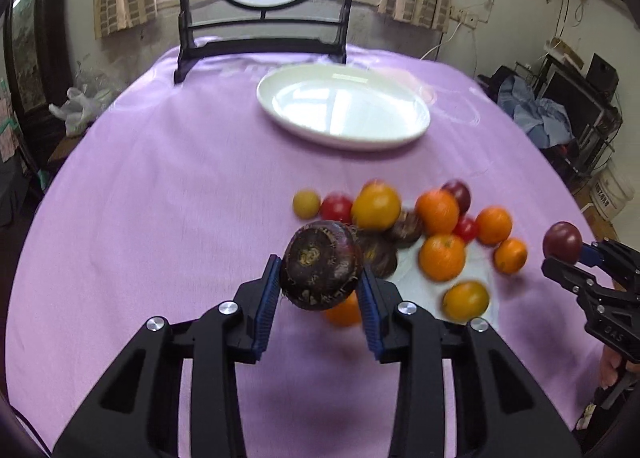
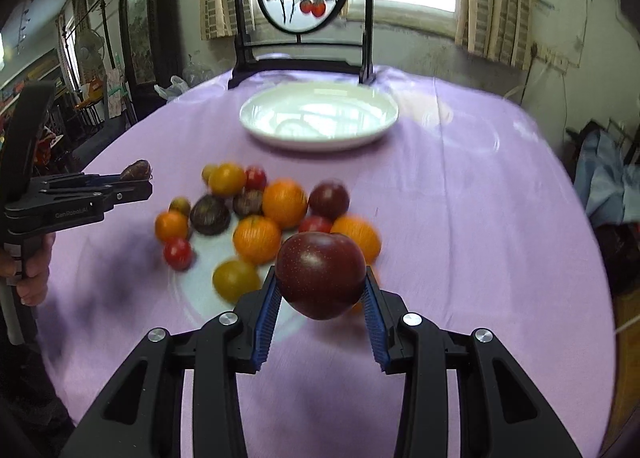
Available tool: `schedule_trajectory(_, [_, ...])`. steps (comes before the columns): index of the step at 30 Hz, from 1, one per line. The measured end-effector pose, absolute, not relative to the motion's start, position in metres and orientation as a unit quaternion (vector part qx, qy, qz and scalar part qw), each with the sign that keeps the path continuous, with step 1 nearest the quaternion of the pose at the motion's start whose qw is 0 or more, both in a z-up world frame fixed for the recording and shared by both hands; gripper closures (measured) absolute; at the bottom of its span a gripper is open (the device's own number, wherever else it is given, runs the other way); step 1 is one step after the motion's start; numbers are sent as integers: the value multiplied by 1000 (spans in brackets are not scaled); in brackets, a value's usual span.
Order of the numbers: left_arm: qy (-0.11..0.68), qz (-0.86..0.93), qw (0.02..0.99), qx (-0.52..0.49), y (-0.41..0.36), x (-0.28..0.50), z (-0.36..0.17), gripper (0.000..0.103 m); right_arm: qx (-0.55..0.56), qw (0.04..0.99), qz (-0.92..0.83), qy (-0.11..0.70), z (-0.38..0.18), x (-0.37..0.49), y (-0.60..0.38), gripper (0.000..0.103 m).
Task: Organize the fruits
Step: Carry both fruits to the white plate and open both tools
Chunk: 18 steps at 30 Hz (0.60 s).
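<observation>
left gripper [image 1: 320, 278] clamps rough dark brown water chestnut [image 1: 322, 264]; right gripper [image 2: 320, 288] clamps smooth dark red plum [image 2: 321, 274]; both nearside of white oval plate [image 1: 280, 114], above fruit pile [image 1: 438, 236].

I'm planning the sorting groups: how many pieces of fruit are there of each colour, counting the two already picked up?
Orange fruits: 5 (one mostly hidden)
Yellow fruits: 4
Red fruits: 3
Dark plums: 2 (one in the right tool)
Brown water chestnuts: 3 (one in the left tool)
Total: 17
</observation>
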<state>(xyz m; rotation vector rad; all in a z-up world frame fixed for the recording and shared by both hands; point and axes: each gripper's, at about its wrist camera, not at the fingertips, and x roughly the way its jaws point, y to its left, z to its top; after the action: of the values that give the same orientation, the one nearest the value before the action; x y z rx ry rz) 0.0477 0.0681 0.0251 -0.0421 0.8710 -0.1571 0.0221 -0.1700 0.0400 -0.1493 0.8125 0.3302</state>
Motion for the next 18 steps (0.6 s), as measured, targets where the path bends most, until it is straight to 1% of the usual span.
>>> schedule_trajectory(5, [399,-80,913,-12,51,99,53,67,-87,910,165,370,58,74,-154,63])
schedule_trajectory(8, [402,-80,912,-20,43,141,56,67,-91,911,159,370,58,114,-142,63])
schedule_trajectory(14, [439,-52,896,-36,37,221,29,67,-93,899,149,402,38,187,-122,63])
schedule_trajectory(18, [460,-40,886,-33,35,252,8,66,-102,885,147,430,19,221,-110,63])
